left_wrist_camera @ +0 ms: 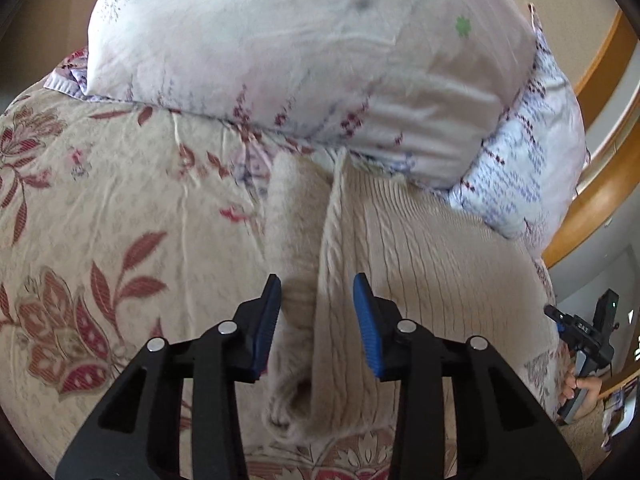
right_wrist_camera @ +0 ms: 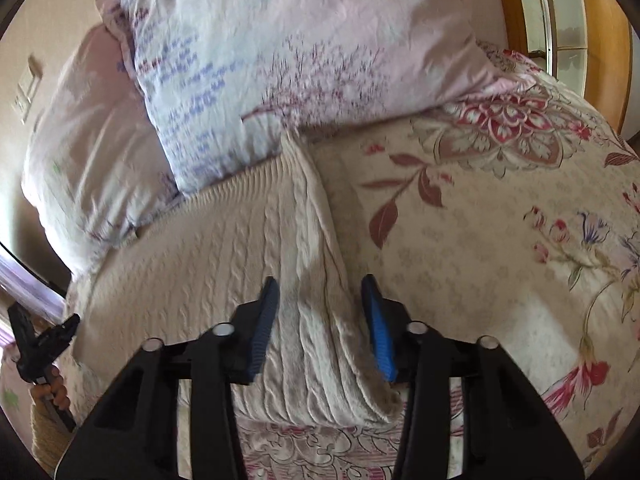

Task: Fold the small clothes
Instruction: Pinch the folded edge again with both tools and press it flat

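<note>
left wrist view: our left hand-held gripper [left_wrist_camera: 316, 320] stands released over the sweater [left_wrist_camera: 420, 248] sleeve on the bed [left_wrist_camera: 100, 200]. our right hand-held gripper [right_wrist_camera: 320, 320] is released too, straddling the sweater's folded edge. next, we judge, both must clench those edges and fold inward.

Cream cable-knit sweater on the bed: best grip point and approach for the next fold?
Probably the cream cable-knit sweater's near corners at its folded side edges. Come from the near end, pointing toward the pillows: left gripper and right gripper each stand open astride an edge, which is thick, raised and reachable.
</note>
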Motion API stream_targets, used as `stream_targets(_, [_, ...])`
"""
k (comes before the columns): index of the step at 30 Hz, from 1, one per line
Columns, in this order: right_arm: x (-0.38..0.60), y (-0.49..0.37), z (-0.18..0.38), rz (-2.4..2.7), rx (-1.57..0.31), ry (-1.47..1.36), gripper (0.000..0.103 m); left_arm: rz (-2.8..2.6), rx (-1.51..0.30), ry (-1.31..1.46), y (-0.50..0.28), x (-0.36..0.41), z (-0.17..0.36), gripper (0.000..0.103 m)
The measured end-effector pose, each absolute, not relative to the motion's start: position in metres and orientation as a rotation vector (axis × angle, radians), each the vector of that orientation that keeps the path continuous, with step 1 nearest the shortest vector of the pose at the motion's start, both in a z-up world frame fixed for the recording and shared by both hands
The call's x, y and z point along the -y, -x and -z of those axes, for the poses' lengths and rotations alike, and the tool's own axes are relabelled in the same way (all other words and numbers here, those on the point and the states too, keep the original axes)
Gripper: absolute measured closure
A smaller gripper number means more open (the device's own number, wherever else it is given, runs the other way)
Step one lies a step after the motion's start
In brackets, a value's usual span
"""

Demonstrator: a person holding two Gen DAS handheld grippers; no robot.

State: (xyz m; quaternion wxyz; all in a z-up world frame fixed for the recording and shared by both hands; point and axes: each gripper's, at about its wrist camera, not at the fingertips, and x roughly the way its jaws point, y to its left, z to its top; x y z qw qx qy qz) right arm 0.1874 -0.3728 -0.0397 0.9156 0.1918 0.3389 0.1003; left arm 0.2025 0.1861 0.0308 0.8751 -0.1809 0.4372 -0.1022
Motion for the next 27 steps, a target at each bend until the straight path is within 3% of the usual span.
stream_targets(2, [0.372,-0.187,0.043,-0.185,-0.713,-0.376,0.081,0.207,-0.916,0.359,-0.201,-0.182,-0.028,0.074])
stream_targets(5, [0.371,-0.186,0.041,-0.188,-0.696,-0.374,0.088,0.202,-0.907,0.332,-0.198,-0.176,-0.029,0.077])
stream_targets(8, [0.37,-0.184,0.036,-0.185,-0.676,-0.353,0.09,0.201,-0.904,0.29,-0.196,-0.17,-0.03,0.077])
stream_targets(10, [0.369,-0.182,0.033,-0.181,-0.669,-0.348,0.091,0.196,-0.911,0.248,-0.195,-0.165,-0.028,0.092])
stream_targets(12, [0.368,-0.182,0.031,-0.185,-0.659,-0.358,0.091,0.197,-0.9,0.253,-0.192,-0.166,-0.028,0.095])
stream_targets(27, [0.375,-0.161,0.036,-0.173,-0.653,-0.421,0.092,0.266,-0.879,0.337,-0.167,-0.19,-0.037,0.096])
